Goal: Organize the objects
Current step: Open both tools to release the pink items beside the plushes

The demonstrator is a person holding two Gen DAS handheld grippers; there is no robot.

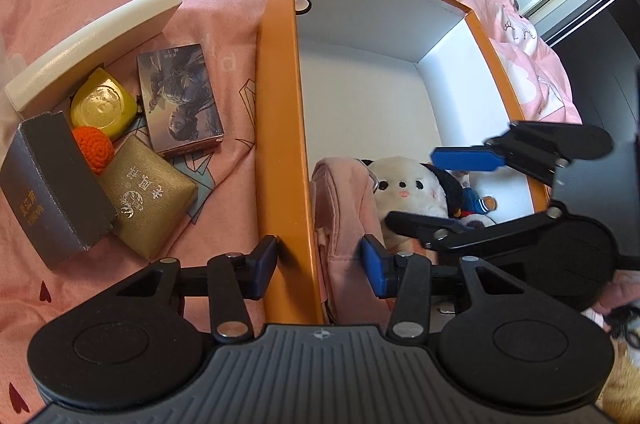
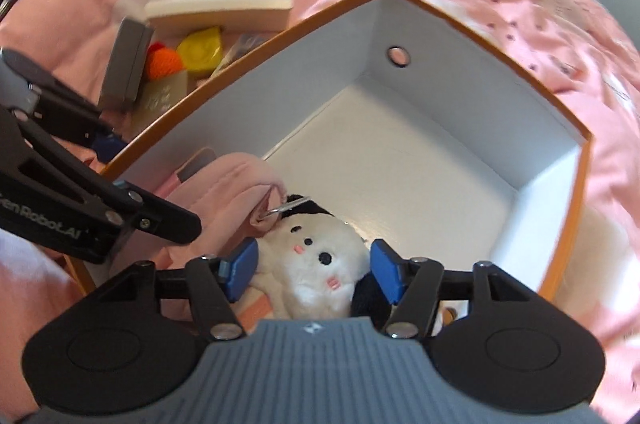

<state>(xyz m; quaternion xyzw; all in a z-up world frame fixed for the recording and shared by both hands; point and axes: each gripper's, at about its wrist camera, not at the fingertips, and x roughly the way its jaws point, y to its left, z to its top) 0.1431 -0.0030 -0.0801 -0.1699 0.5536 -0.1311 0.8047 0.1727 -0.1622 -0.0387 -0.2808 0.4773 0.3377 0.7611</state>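
Note:
An orange box with a white inside lies on a pink bedspread. In its near end sit a white plush dog with black ears and a pink cloth pouch joined to a metal ring. My right gripper points down over the plush, its blue pads apart on either side of the head, open. My left gripper straddles the box's near left wall, one finger outside, one inside by the pink pouch, with gaps showing.
Left of the box on the bedspread lies a pile: a grey case, a gold case, an orange crochet ball, a yellow round item, a picture card box and a long white piece. The box's far half holds nothing.

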